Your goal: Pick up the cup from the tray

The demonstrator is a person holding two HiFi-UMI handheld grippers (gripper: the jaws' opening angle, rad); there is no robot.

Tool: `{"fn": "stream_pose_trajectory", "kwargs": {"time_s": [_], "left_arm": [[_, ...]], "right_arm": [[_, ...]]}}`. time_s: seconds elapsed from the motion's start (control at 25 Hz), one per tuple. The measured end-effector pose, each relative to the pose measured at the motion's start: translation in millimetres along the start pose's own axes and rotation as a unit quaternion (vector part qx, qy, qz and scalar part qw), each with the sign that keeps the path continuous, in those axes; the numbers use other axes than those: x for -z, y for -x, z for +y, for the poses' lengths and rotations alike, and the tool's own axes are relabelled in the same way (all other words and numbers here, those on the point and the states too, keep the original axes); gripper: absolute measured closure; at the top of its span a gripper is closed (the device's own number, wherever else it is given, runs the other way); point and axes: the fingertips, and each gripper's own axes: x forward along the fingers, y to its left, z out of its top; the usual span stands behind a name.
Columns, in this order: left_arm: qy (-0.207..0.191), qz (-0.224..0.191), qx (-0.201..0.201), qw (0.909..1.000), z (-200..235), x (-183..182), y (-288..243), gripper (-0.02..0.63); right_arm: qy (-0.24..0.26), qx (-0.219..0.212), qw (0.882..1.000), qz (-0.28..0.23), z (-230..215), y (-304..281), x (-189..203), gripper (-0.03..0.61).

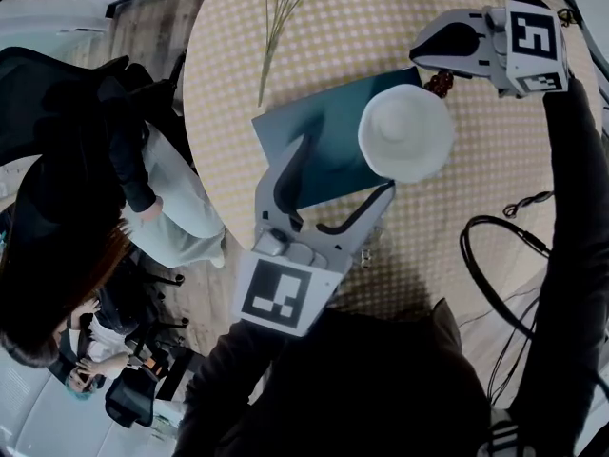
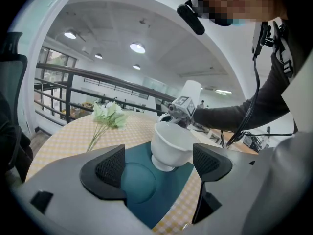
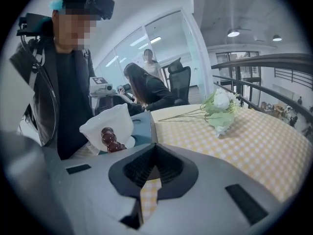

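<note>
Smooth, perhaps ceramic cup (image 2: 172,142); matt tray (image 2: 139,181)

Grey grippers (image 1: 348,165), black sleeves (image 1: 571,208)

The round worktop (image 1: 381,27) wears a yellow checked cloth. A teal tray (image 1: 338,127) lies under the left gripper (image 1: 347,166) and beside the right gripper (image 1: 423,60). A bunch of white flowers (image 2: 110,115) lies beyond the tray.
</note>
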Motion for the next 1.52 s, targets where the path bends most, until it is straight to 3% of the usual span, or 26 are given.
{"fn": "stream_pose_trajectory", "kwargs": {"time_s": [0.4, 0.68, 0.88, 1.04, 1.12, 1.36, 1.52], "left_arm": [[-0.001, 0.005, -0.002, 1.0000, -3, 0, 9, 0.175], [-0.025, 0.007, -0.008, 0.9996, 6, 0, 11, 0.175], [-0.024, 0.002, -0.014, 0.9996, 16, -7, 9, 0.175], [-0.029, 0.001, -0.018, 0.9994, 22, -7, 7, 0.175], [-0.034, -0.002, -0.016, 0.9993, 22, -7, 5, 0.175], [-0.036, -0.013, -0.001, 0.9993, 20, -16, 10, 0.175], [-0.048, -0.044, 0.059, 0.9961, 9, -32, 22, 0.175]], "right_arm": [[-0.018, 0.014, 1.000, 0.009, 25, 8, 15, 0.572], [-0.029, 0.015, 0.999, 0.015, 41, 8, 31, 0.572], [-0.031, 0.004, 0.999, 0.044, 49, 9, 40, 0.571], [-0.028, 0.007, 0.999, 0.032, 54, 0, 41, 0.571], [-0.028, 0.029, 0.999, 0.017, 49, -1, 39, 0.571], [-0.023, 0.147, 0.989, 0.018, 37, 43, 62, 0.571], [-0.036, 0.160, 0.986, -0.034, 71, 76, 54, 0.569]]}}
